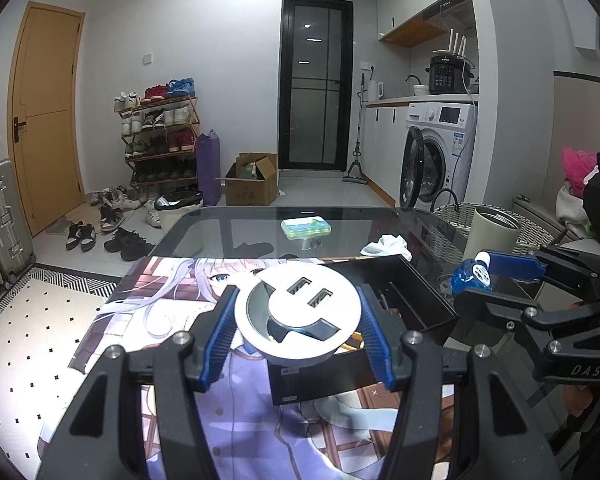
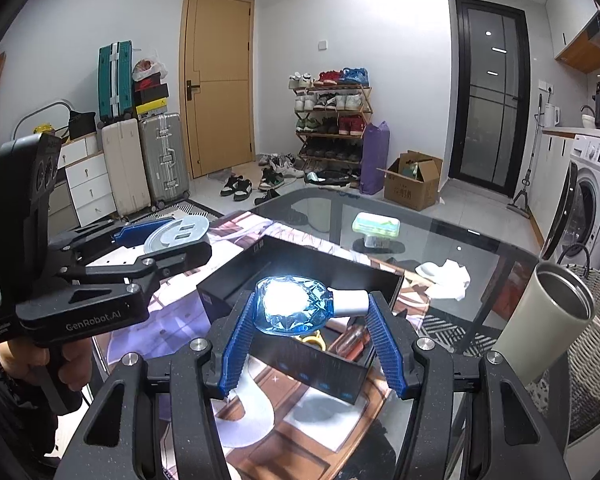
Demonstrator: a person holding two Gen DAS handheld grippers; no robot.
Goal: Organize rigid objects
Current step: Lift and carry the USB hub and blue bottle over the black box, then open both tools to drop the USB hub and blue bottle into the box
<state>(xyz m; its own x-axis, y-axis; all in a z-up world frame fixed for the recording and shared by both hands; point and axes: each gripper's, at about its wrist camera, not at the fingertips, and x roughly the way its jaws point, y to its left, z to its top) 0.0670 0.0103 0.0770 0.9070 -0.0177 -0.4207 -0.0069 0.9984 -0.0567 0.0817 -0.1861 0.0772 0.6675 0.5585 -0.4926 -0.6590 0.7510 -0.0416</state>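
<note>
Glass-topped dark table (image 2: 480,248) below, with an open black rectangular box (image 2: 300,300) at centre. Left gripper (image 1: 296,320) clamps a flat round white USB disc (image 1: 296,312), face up. Right gripper (image 2: 312,312) pinches a faceted blue glass bottle (image 2: 296,310) above the box, long axis level, white cap toward three o'clock.

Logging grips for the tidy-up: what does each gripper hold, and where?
Left gripper: round white USB hub, by its rim. Right gripper: blue faceted bottle, end to end.

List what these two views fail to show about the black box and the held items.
- Black box contents: right wrist view, mostly hidden by the blue bottle and the box wall.
- Blue bottle label: glare washes it out.
- White round disc underside: left wrist view, faces away.
</note>
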